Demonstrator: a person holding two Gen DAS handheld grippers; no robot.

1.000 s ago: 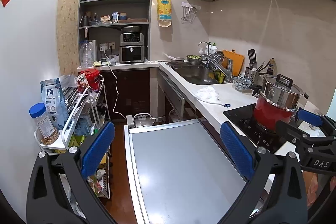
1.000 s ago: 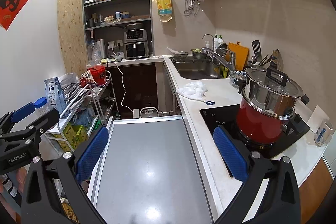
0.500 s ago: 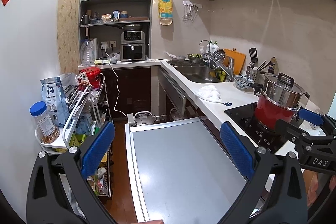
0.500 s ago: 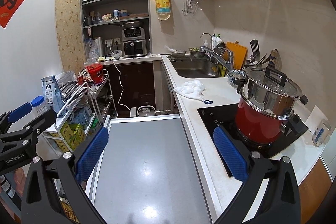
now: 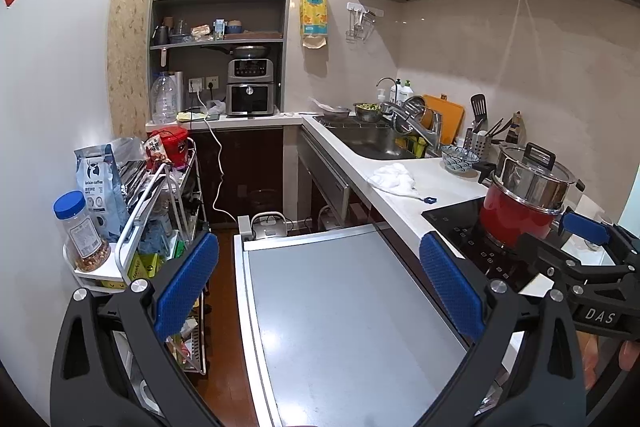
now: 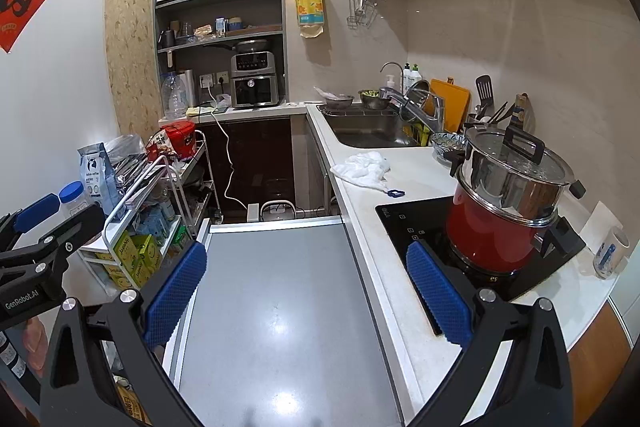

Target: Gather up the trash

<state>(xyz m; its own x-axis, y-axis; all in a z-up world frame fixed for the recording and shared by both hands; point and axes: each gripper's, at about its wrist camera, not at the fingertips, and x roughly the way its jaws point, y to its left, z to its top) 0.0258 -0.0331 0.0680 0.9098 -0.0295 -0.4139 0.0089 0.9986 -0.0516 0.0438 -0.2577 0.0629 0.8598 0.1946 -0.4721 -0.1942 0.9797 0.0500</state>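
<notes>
A: Both views have slid slightly back and left over the last second; the red pot with its steel steamer and glass lid [image 6: 508, 203] now sits further right in frame. Nothing on the counter has shifted.

B: Gripper poses?

A: Left gripper [image 5: 320, 291] is level, pointing down the galley over the flat grey metal surface [image 5: 344, 315], its blue-padded fingers [image 5: 188, 287] spread wide with nothing between them. Right gripper [image 6: 296, 295] is held alongside at about the same height, aimed the same way, fingers equally wide and empty. Each shows at the edge of the other's view.

B: Hands?

A: Only fingertips behind the handles, at the frame edges.

B: Surroundings, big to small?

A: White L-shaped counter [image 6: 400, 179] on the right, steel sink [image 6: 368, 135] at its far end, black induction hob [image 6: 416, 227] under the pot, white wire trolley [image 5: 160, 195] against the left wall.

B: Trash?

A: Crumpled white tissue wad [image 6: 364, 167] lies on the counter between sink and hob, a small blue clip [image 6: 396, 193] just beside it. Both grippers are well short of it.
</notes>
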